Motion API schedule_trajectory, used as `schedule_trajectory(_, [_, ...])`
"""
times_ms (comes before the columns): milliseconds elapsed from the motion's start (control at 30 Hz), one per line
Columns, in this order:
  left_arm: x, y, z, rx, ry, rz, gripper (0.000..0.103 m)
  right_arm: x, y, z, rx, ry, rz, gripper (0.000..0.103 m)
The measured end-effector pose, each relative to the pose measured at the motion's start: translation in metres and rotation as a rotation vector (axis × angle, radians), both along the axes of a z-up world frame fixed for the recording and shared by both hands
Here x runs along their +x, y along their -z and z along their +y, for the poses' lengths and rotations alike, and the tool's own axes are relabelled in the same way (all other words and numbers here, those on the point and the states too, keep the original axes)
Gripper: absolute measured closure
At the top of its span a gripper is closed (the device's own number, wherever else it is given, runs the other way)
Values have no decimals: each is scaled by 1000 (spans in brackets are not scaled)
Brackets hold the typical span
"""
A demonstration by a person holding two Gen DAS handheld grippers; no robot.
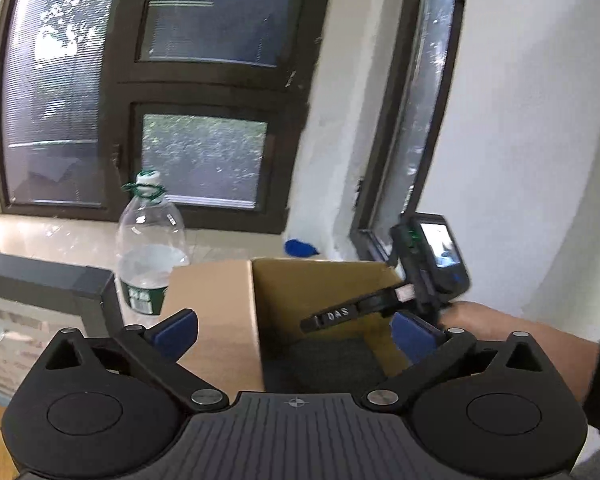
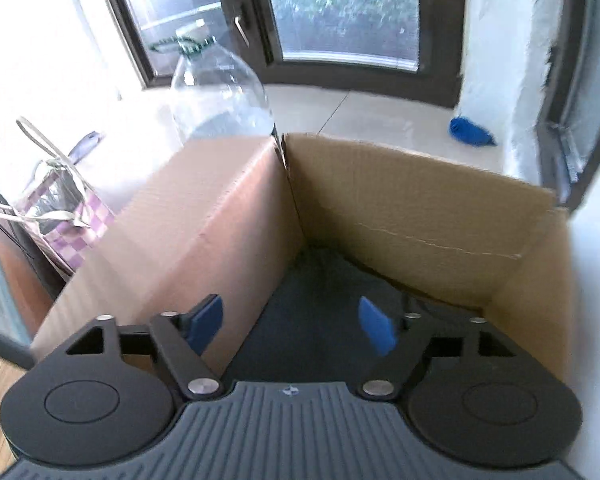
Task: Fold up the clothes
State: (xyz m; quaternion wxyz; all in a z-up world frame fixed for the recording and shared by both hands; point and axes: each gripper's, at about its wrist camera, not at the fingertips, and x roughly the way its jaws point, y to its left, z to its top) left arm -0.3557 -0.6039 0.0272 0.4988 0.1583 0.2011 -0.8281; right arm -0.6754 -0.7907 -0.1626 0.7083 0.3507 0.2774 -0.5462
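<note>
Hovering: two tools, left, right, spread | one box | one dark garment

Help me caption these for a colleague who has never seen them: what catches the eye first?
An open cardboard box fills the middle, with dark cloth lying at its bottom. Behind its left corner a big clear water bottle stands upright on the pale sill below the dark-framed windows. Both grippers, left and right, are open and empty above the box.
</note>
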Motion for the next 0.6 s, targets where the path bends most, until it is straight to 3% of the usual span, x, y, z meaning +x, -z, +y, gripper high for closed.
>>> schedule_trajectory(167, [2,1,8,-18,46,5,0,-2,-37,50,-56,37,5,3])
schedule_trajectory(333, [7,-2,21,-57,49,-24,0,7,-69,109,-83,68,-1,1])
schedule_trajectory(600, [36,-6,46,-38,-77,-40,0,40,-90,166,-118,94,28,1])
